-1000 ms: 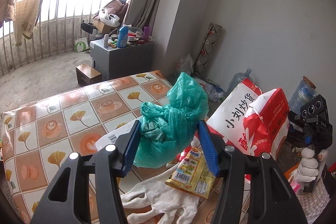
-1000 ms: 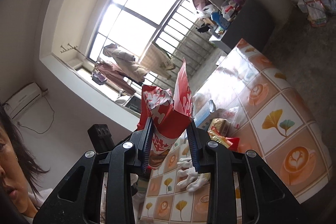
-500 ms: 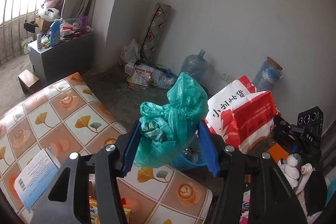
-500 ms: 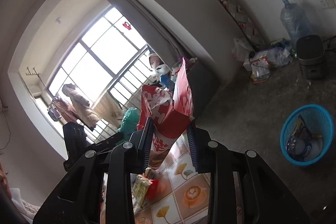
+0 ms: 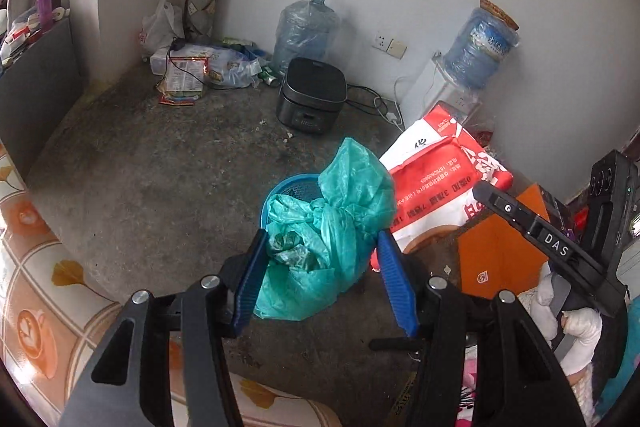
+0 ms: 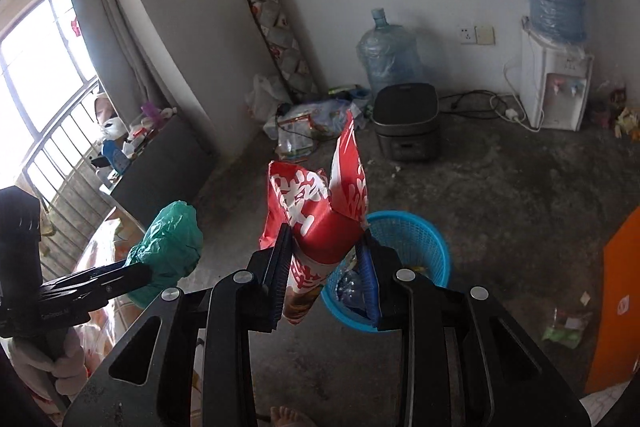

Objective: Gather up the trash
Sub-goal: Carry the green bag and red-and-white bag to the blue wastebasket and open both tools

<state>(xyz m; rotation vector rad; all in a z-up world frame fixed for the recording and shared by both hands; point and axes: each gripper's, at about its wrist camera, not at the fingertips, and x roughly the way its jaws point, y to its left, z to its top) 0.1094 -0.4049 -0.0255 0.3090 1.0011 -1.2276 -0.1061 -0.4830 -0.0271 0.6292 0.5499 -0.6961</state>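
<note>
My left gripper [image 5: 322, 281] is shut on a knotted green plastic bag [image 5: 332, 227] that bulges above its blue pads. Behind the bag, on the concrete floor, stands a blue mesh waste basket [image 5: 280, 193], mostly hidden by it. My right gripper [image 6: 324, 277] is shut on a red and white snack bag [image 6: 320, 215], held upright. That basket [image 6: 404, 239] sits just beyond and right of the right fingers, with litter inside. The left gripper with its green bag [image 6: 168, 247] shows at the left of the right wrist view; the snack bag [image 5: 440, 179] shows at the right of the left wrist view.
A black rice cooker [image 5: 312, 95] stands on the floor near the wall, with water jugs [image 5: 304, 27] and a water dispenser [image 6: 556, 87] behind. Loose packets [image 5: 188, 75] lie in the corner. The patterned tablecloth [image 5: 36, 287] lies at the left, an orange box [image 5: 496, 259] on the right.
Both grippers swung away from the table and tilted down toward the floor, keeping their bags. The blue basket came into view below them.
</note>
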